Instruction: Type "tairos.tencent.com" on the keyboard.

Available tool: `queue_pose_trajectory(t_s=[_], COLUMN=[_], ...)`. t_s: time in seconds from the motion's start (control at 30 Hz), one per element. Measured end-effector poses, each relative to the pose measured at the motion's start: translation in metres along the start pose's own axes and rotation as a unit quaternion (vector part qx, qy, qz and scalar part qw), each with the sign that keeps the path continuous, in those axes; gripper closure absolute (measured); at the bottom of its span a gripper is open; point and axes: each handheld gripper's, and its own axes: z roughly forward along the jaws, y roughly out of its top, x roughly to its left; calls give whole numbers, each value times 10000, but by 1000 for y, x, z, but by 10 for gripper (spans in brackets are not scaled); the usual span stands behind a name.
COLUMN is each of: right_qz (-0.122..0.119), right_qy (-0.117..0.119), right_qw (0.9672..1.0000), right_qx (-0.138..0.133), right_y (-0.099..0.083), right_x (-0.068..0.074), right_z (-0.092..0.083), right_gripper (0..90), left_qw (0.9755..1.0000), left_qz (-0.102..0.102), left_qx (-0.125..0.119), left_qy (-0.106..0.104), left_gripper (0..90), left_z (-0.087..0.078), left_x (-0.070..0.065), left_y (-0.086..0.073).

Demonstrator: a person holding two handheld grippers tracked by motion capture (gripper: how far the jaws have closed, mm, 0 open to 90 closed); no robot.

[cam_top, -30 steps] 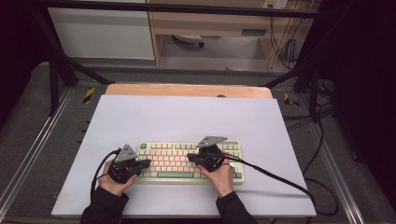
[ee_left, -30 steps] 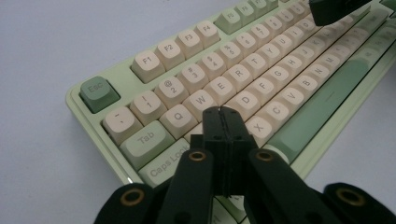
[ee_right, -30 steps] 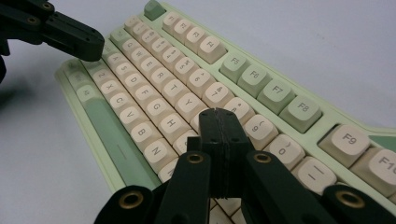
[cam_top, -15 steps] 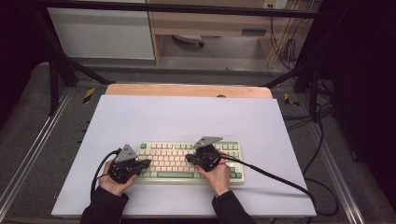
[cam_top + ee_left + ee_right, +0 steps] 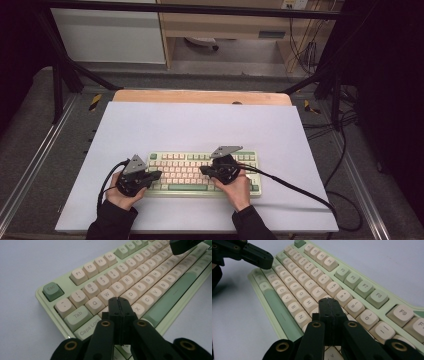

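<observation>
Your left tongs [image 5: 159, 175] sit over the left end of the keyboard [image 5: 187, 172], their two black jaws pressed flat together with nothing between them. In the left gripper view those tongs [image 5: 119, 299] have their closed tip over the letter row near the A and S keys, just below the W key [image 5: 106, 294]; it looks to be touching a keycap, though the jaws hide the contact. The Esc key [image 5: 52, 290] stands at the keyboard's near corner.

The keyboard, pale green with cream keys, lies flat on the white desk [image 5: 200, 125], near the edge closest to you and roughly midway across it.

Your right tongs [image 5: 204, 170] are also shut and empty, reaching from the right half of the keyboard toward its middle. In the right gripper view these tongs [image 5: 329, 300] have their tip above the home row, just beside the H key [image 5: 309, 302], with the green space bar [image 5: 280, 313] to the left
</observation>
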Motion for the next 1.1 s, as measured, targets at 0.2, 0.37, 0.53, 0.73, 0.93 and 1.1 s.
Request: queue_pose_trajectory(t_s=[0.2, 0.37, 0.53, 0.73, 0.93, 1.1], right_qz=[-13, 63, 72, 73, 49, 72], right_qy=[21, -4, -46, -36, -66, -77], right_qw=[10000, 10000, 10000, 10000, 10000, 9999], right_qx=[16, -5, -11, 18, 15, -7], right_y=[-1, -8, -14, -22, -27, -32], right_x=[-1, -5, -7, -7, -7, -8], right_z=[-10, -17, -25, -31, -40, -44], right_gripper=[900, 900, 900, 900, 900, 900], left_qw=[10000, 10000, 10000, 10000, 10000, 10000], left_qz=[4, 6, 6, 12, 53, 84], left_qx=[-28, -42, -74, -84, -48, -20], left_qy=[3, 4, 15, 4, 48, 47], left_gripper=[900, 899, 899, 898, 898, 898], left_z=[0, 0, 2, 5, 10, 19], left_x=[-2, -3, -5, -7, -8, -11], left_y=[2, 4, 9, 16, 24, 31])
